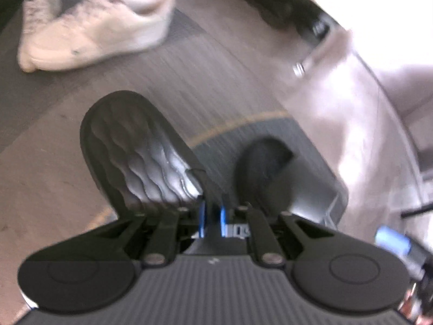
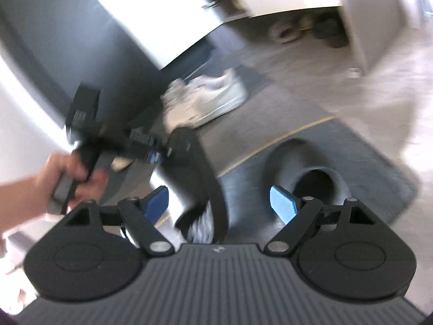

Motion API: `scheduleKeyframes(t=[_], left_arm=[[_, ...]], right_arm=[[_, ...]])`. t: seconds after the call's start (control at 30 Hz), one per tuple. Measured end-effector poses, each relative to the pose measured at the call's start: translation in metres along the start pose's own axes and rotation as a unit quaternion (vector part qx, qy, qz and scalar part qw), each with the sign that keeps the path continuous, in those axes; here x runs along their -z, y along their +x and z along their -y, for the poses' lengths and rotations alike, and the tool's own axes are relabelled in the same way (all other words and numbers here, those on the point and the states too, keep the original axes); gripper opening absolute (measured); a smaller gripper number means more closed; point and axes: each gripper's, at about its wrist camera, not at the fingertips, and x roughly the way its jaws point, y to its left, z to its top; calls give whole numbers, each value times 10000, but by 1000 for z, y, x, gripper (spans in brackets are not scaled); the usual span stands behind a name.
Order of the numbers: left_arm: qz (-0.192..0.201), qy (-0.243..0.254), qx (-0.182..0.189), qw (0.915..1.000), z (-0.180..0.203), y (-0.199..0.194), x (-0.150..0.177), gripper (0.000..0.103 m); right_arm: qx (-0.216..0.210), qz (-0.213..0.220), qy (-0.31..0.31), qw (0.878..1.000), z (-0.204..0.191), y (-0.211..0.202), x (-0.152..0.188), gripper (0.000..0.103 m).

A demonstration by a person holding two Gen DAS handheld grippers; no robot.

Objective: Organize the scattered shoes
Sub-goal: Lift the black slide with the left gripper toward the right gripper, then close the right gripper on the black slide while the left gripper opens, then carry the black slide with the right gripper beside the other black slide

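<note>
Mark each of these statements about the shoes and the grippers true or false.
1. The left gripper is shut on a black slipper. True.
2. The right gripper holds a white sneaker. False: it is open and holds nothing.
3. A second slipper lies on the dark mat. True.
4. The white sneakers sit on a shelf. False: they lie on the floor.
</note>
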Motion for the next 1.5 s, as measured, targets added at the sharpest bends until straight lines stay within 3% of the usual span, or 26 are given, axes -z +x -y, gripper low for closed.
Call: scheduleKeyframes(t=[0.2,0.27,0.33,0.43,0.63,0.77,0.83,0.87,0.9,0.93,0.97,1.0,1.1,1.13,1.2,1.23,1.27,1.33,1.37,1.47,1.5], left_arm=[[-100,232,-78,9997,22,28,3,13],[-68,272,-111,9995,24,29,3,19],[-75,285,-32,9996,26,29,5,47],[-5,443,14,9990,34,11,11,75],[146,753,17,9971,37,-57,48,80],[468,776,-175,9957,24,-128,86,82],[698,722,-229,9947,20,-160,102,85],[815,683,-254,9940,20,-175,109,87],[923,687,-276,9930,19,-187,116,88],[1080,724,-333,9910,20,-197,124,89],[1266,767,-410,9881,21,-209,134,89],[1395,764,-454,9862,21,-216,142,90],[1669,510,-447,9836,16,-223,172,90],[1716,442,-396,9834,14,-223,181,90],[1752,419,-338,9831,10,-221,196,90],[1737,473,-315,9832,9,-220,204,89],[1725,525,-297,9832,7,-219,208,89],[1754,644,-275,9820,3,-221,217,89],[1751,674,-267,9819,1,-221,220,89],[1601,679,-320,9842,-10,-229,238,89],[1606,714,-356,9838,-13,-233,244,89]], right_arm=[[353,137,372,9986,33,2,-11,84],[404,146,368,9984,36,3,-13,84],[402,135,356,9985,37,6,-14,84],[276,103,146,9995,34,2,-20,84],[97,5,-669,9977,22,-3,-48,84],[-323,-693,-1737,9818,-7,19,-71,84],[-717,-1623,-2621,9486,-36,51,-81,84],[-844,-1893,-2764,9384,-42,59,-82,84],[-1148,-2599,-3125,9065,-61,84,-84,83],[-1236,-2838,-3395,8882,-74,98,-84,83],[-1264,-2956,-3541,8782,-82,106,-85,83],[-1319,-3309,-3884,8498,-103,128,-84,83],[-1416,-3852,-4656,7841,-142,173,-74,83],[-1443,-4079,-4990,7508,-152,190,-67,83],[-1365,-4523,-5571,6830,-165,219,-54,73],[-1242,-4773,-5641,6622,-169,234,-50,74],[-1220,-4916,-5630,6531,-170,238,-48,73],[-1185,-5393,-5655,6127,-177,260,-37,73],[-1201,-5545,-5645,5995,-178,266,-32,73],[-1118,-5899,-5549,5758,-179,281,-18,73],[-1145,-6058,-5505,5629,-179,286,-10,73]])
